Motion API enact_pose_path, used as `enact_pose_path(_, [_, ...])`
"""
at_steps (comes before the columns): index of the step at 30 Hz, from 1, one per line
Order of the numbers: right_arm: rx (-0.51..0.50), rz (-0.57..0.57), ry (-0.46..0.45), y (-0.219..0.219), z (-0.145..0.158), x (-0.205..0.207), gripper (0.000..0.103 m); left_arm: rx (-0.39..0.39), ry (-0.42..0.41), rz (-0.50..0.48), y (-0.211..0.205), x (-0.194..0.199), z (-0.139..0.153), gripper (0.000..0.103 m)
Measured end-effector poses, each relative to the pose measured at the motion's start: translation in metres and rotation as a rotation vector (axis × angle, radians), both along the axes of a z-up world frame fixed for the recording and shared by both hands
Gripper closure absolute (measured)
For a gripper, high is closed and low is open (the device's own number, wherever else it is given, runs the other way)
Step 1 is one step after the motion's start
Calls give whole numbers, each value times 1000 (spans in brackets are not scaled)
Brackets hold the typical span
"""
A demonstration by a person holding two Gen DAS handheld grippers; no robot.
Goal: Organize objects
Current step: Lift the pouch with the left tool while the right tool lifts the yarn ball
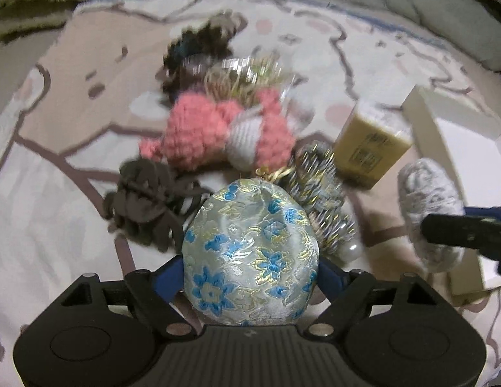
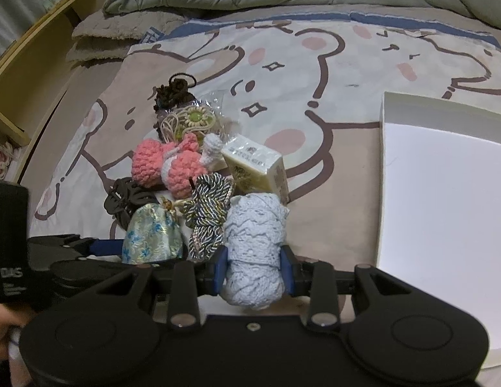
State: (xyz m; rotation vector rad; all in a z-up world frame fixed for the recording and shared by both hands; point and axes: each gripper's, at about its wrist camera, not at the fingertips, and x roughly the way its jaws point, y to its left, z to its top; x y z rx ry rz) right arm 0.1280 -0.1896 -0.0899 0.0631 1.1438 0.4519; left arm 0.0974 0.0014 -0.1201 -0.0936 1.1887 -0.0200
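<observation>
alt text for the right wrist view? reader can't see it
The right gripper is clamped on a pale blue lace roll on a cartoon-print blanket. To its left lies a pile of craft items, including a floral brocade pouch and pink crochet toy; a white tray sits right.
</observation>
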Motion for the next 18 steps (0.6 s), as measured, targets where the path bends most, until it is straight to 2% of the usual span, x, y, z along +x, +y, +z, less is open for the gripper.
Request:
enact_pose_path(9, [-25,-12,-119,-4,23,-13,67,-14,-146,1,1,-11,47,18])
enact_pose_path(18, [0,-9,-217,-8,47,-28,67,2,-275,-7,0,-24,84,18])
